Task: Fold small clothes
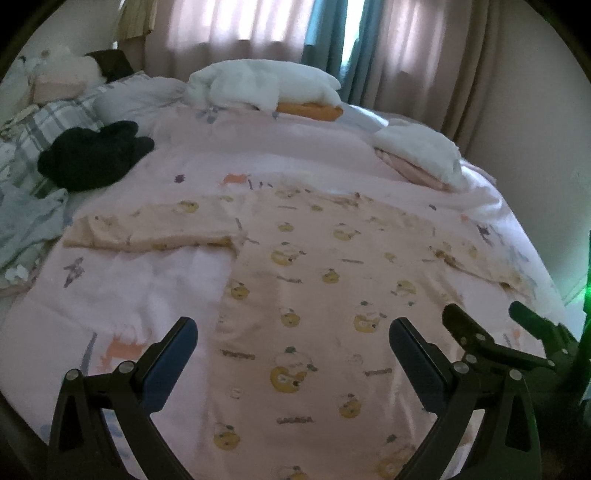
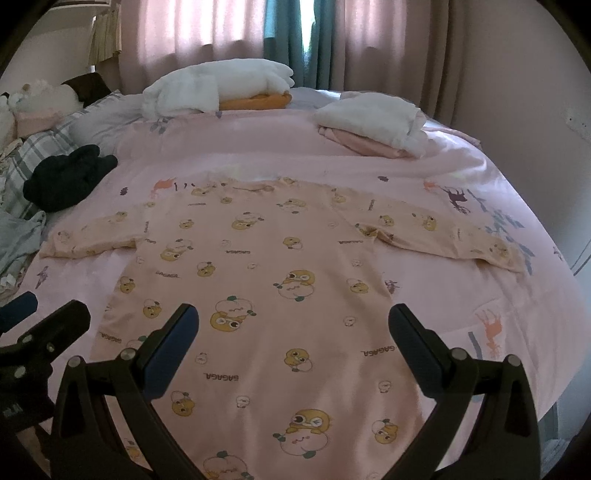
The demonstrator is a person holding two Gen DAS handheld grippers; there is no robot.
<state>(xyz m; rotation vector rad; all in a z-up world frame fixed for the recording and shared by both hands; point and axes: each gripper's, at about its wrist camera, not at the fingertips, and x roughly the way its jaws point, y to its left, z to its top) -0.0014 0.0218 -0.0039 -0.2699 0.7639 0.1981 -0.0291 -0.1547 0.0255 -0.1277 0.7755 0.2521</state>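
A pink long-sleeved shirt (image 1: 314, 280) (image 2: 266, 266) printed with yellow cartoon figures lies flat on the bed, hem towards me, both sleeves spread out sideways. My left gripper (image 1: 293, 328) hovers open over the hem area, nothing between its fingers. My right gripper (image 2: 293, 317) is also open above the lower part of the shirt, holding nothing. In the left wrist view the right gripper (image 1: 487, 314) shows at the right edge. The left gripper's fingers (image 2: 55, 321) appear at the left edge of the right wrist view.
The bed has a pink printed cover (image 2: 443, 166). A black garment (image 1: 92, 155) lies at the left. A folded white and pink pile (image 2: 373, 122) sits at the back right, and white and orange bedding (image 2: 221, 88) at the head. Curtains (image 2: 221, 33) hang behind.
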